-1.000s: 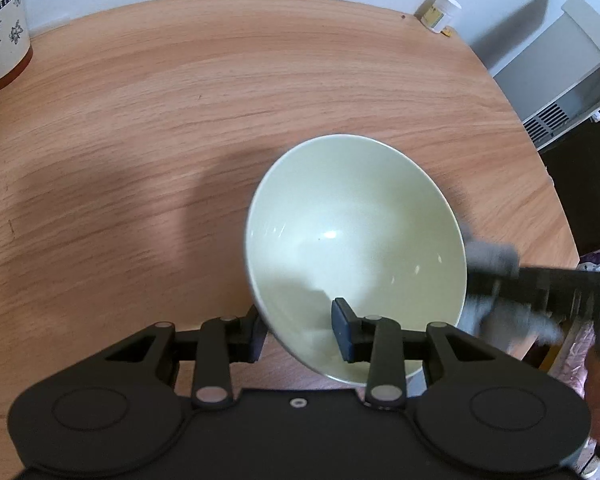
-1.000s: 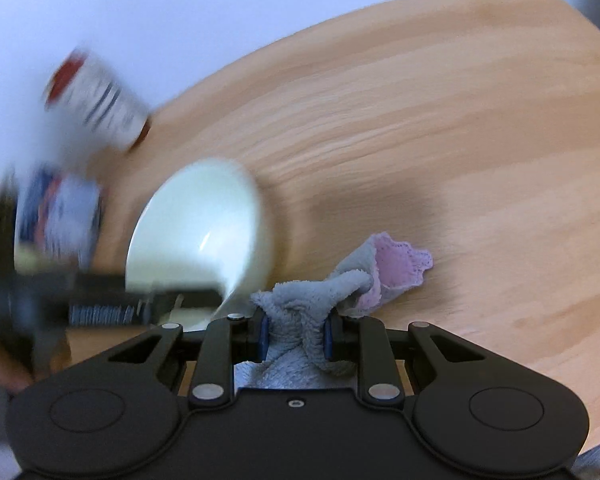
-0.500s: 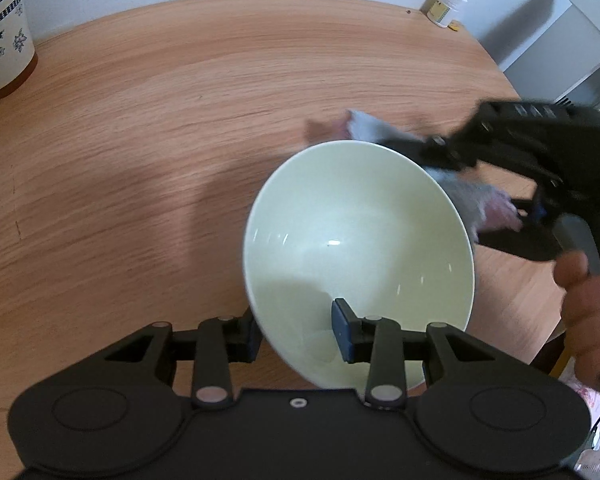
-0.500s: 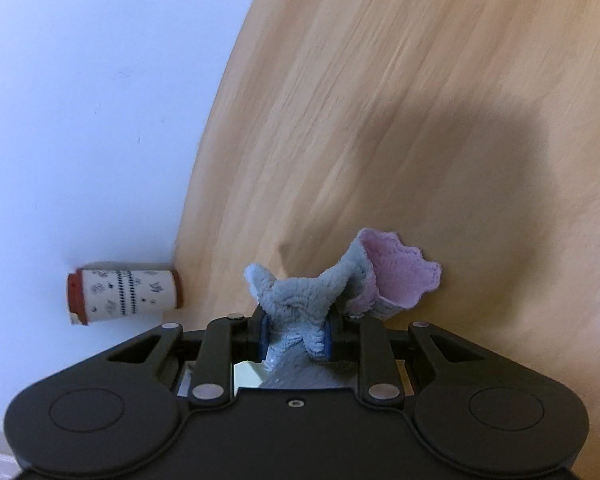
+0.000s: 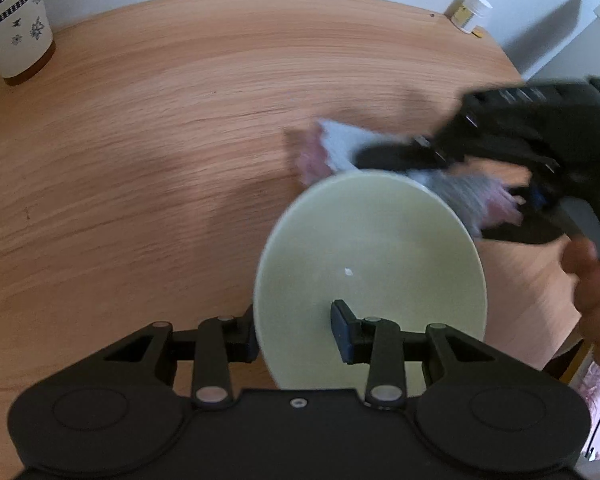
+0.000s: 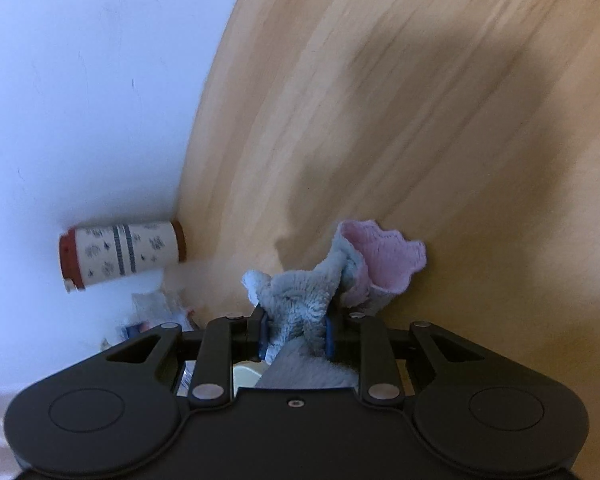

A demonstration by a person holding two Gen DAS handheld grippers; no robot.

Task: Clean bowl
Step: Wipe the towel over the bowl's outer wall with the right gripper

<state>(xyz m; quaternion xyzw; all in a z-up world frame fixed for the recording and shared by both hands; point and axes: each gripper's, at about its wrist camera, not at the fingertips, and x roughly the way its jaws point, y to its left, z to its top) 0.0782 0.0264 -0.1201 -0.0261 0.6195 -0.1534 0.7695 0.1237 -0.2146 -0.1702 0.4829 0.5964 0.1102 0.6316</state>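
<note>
My left gripper (image 5: 296, 336) is shut on the near rim of a pale green bowl (image 5: 372, 256), one finger inside and one outside, holding it tilted above the wooden table (image 5: 160, 128). My right gripper (image 6: 296, 336) is shut on a grey and pink cloth (image 6: 312, 292). In the left wrist view the right gripper (image 5: 380, 160) reaches in from the right over the bowl's far rim, with the cloth (image 5: 460, 196) hanging at that rim, blurred. A sliver of the bowl (image 6: 246, 376) shows under the right gripper.
A patterned white canister (image 5: 12, 24) with a brown base stands at the table's far left; it also shows in the right wrist view (image 6: 120, 252). A small white jar (image 5: 470, 10) stands at the far right edge by the wall.
The right gripper with the cloth swung up from beside the bowl to over its far rim. The bowl has shifted slightly in the left view, still gripped.
</note>
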